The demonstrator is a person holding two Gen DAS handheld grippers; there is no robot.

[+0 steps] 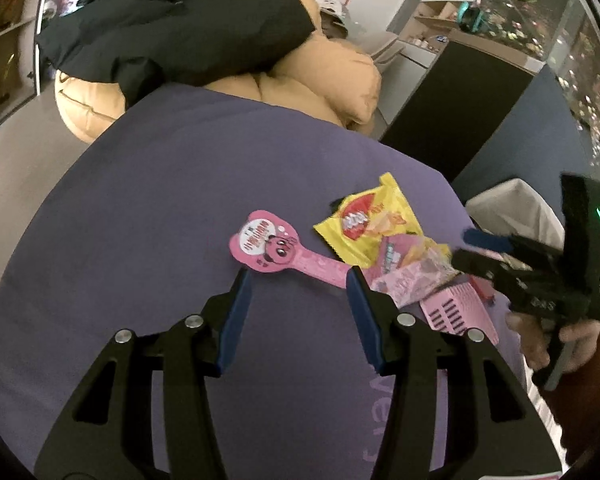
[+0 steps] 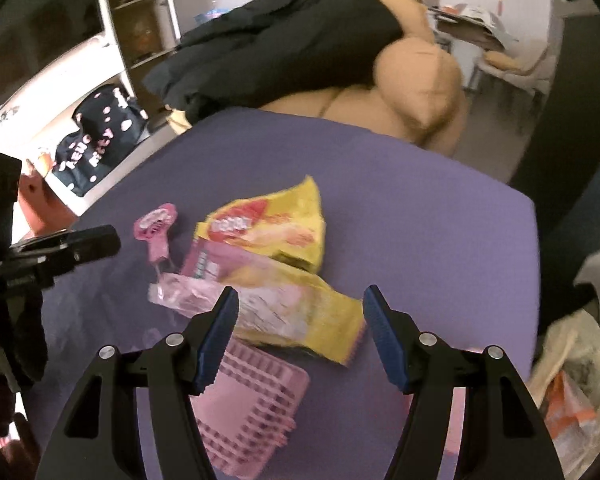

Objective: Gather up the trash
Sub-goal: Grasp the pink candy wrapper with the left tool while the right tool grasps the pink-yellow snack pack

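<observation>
- Pink slotted basket (image 2: 252, 396) on a purple cloth (image 2: 420, 220); its contents cannot be seen.
- Yellow snack wrapper (image 2: 272, 228) and pink wrapper (image 1: 268, 246) lie on the cloth just beyond the basket.
- Left gripper (image 1: 298, 280) and right gripper (image 2: 300, 300) hang above, jaws apart, empty.
- Plastic bag (image 2: 576, 376) with rubbish at right.

Pink basket (image 2: 244, 404) blurred, partly hidden

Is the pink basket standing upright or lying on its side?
On its side: the pink basket lies on the purple cloth, slotted wall facing up.
</observation>
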